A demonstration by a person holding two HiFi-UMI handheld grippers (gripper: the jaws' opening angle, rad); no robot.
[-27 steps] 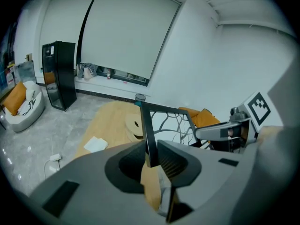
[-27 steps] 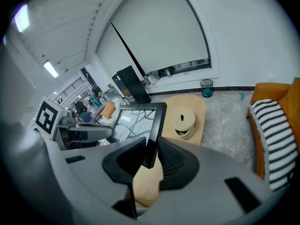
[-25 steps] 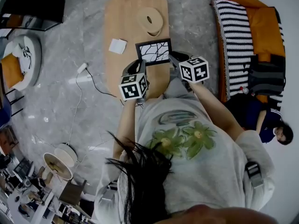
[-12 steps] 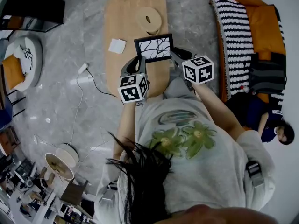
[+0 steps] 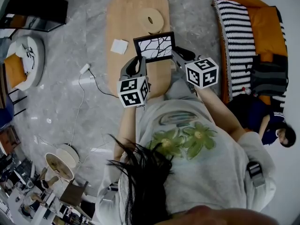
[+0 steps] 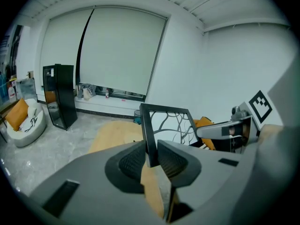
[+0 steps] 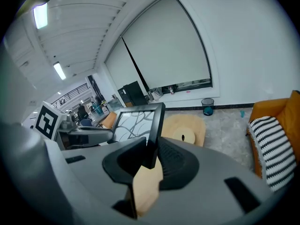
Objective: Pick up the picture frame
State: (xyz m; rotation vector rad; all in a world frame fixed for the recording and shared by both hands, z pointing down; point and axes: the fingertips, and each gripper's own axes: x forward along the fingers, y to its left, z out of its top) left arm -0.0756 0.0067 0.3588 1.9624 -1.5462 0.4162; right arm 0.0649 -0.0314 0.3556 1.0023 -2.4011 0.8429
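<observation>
The picture frame (image 5: 154, 47) was held between both grippers above the near end of the oval wooden table (image 5: 121, 18), its black border around a white panel with dark branching lines that faced up toward the head camera. The left gripper (image 5: 137, 63) had its two ribbed pads clamped on the frame's left side bar; in the left gripper view that bar stood upright in the narrow gap between the pads. The right gripper (image 5: 180, 56) was closed on the opposite side bar in the same way, with the bar pinched between its pads in the right gripper view. Both gripper views showed tabletop below the frame's lower part. Farther along the table lay a round wooden disc (image 5: 149, 19) with a hole in its middle, and a small white square (image 5: 118, 46) sat left of the frame near the table's edge. To the right stood an orange sofa (image 5: 267, 22) with a black-and-white striped blanket (image 5: 234, 36)
</observation>
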